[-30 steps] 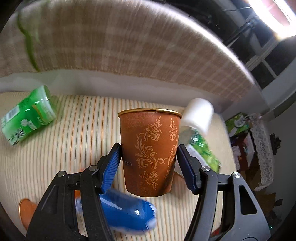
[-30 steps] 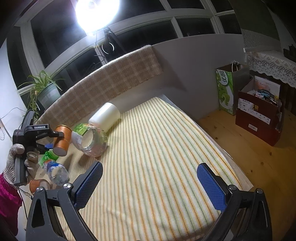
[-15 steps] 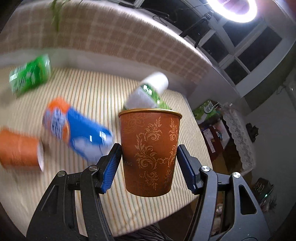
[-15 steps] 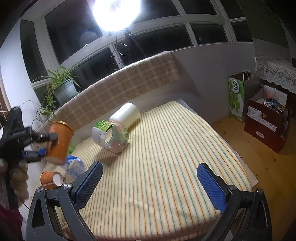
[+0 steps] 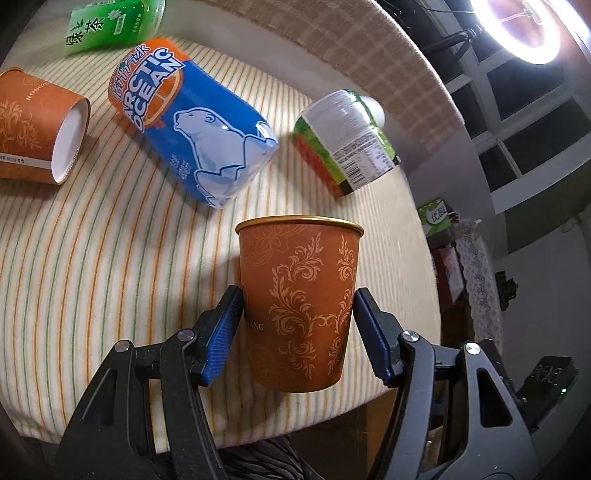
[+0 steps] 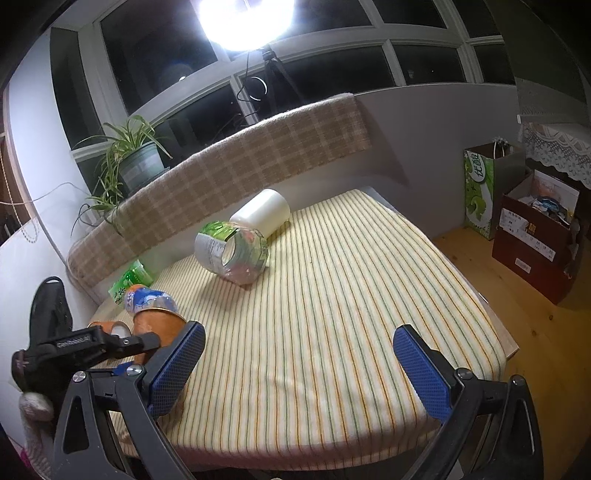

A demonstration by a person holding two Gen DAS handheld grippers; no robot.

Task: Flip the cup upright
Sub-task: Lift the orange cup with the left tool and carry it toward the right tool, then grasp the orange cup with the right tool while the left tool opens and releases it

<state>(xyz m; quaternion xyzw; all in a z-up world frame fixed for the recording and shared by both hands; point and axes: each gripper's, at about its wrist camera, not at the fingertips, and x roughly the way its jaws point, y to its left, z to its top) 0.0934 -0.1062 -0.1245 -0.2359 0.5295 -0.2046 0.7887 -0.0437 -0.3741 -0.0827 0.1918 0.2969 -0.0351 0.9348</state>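
Both tongs are in sight: the left gripper (image 5: 298,325) pinches the orange cup (image 5: 300,306) by its lower wall, one blue pad on each side, while the right gripper (image 6: 295,365) hangs spread wide over the striped table cloth (image 6: 351,295) with nothing between its pads. That cloth-covered table is the biggest thing before me, and lying on their sides across it are a blue Arctic Ocean bottle (image 5: 199,118), a green-labelled bottle (image 5: 347,144), a green tea carton (image 5: 110,26) and a second orange cup (image 5: 33,129). The held cup sits mouth up, gold rim level, near the table's front edge; whether its base touches the cloth I cannot tell. It looks like thin paper, so I judge it very light and easily dented; a hard squeeze would likely crease the wall. Low on the body, as now, seems a sensible hold, since the base stiffens it there. The printed surface looks matt, so probably not slippery.
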